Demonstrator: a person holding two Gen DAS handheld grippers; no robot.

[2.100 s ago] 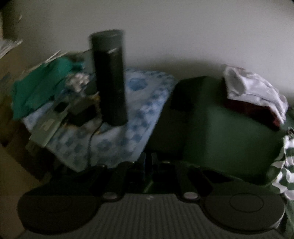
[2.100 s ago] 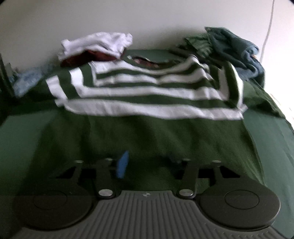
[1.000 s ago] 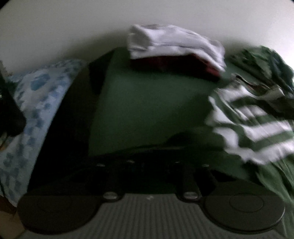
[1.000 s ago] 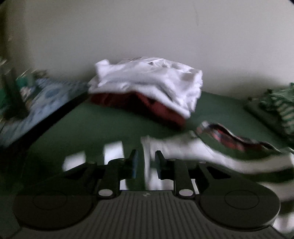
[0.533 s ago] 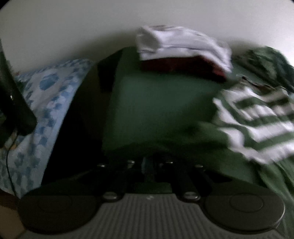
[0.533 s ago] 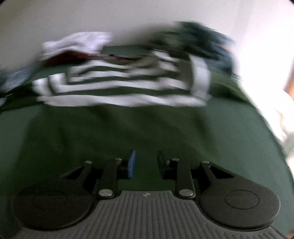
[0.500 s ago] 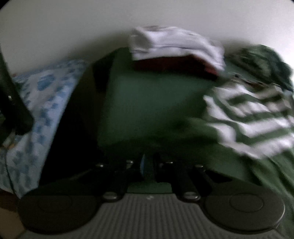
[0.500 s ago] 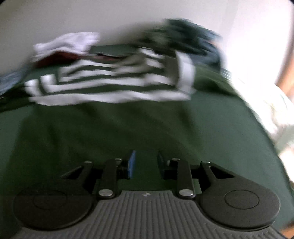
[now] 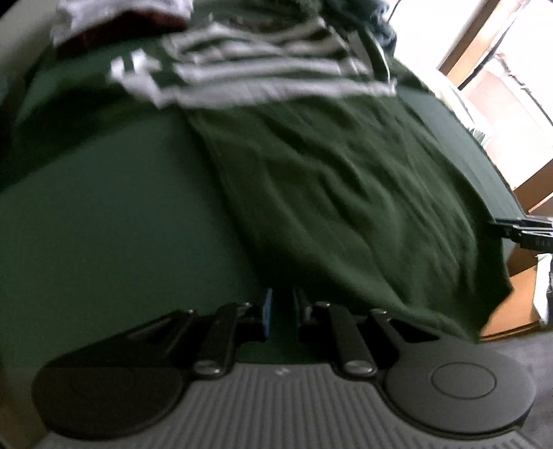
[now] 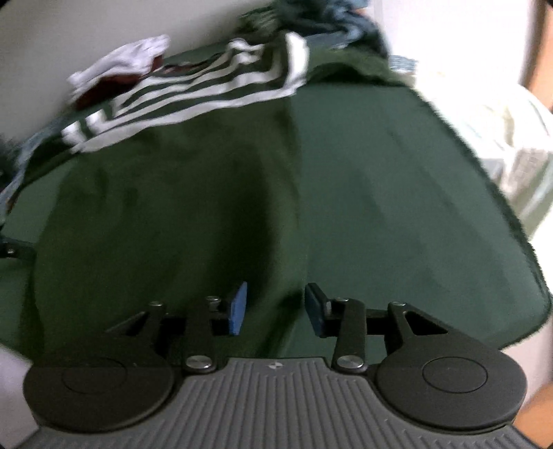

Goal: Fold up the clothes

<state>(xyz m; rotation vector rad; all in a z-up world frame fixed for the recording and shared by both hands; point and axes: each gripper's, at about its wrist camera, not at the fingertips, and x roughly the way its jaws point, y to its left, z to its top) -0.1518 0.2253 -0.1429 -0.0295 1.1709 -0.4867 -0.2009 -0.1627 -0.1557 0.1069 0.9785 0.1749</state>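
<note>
A dark green shirt point(image 9: 345, 207) with white stripes across its upper part point(image 9: 259, 69) lies spread flat on the green bed point(image 9: 103, 224). My left gripper point(image 9: 281, 311) hovers at the shirt's near left hem. Its jaws are opening and stand a narrow gap apart, with only green surface showing between them. In the right wrist view the same shirt point(image 10: 155, 224) fills the left half. My right gripper point(image 10: 276, 304) is over the shirt's near right edge. Its jaws are opening wide, the cloth lies under them, and the blue pads point(image 10: 238, 307) press on nothing.
A folded white and maroon pile point(image 10: 117, 65) sits at the back by the wall, with a heap of green and blue clothes point(image 10: 311, 13) beside it. Pale bedding point(image 10: 501, 138) lies off the bed's right side. A brown box point(image 9: 518, 304) stands past the near right corner.
Both views have swung from the bed's back toward the shirt's near hem. The left gripper moved right, away from the blue patterned cloth. The right gripper's jaws have spread wider.
</note>
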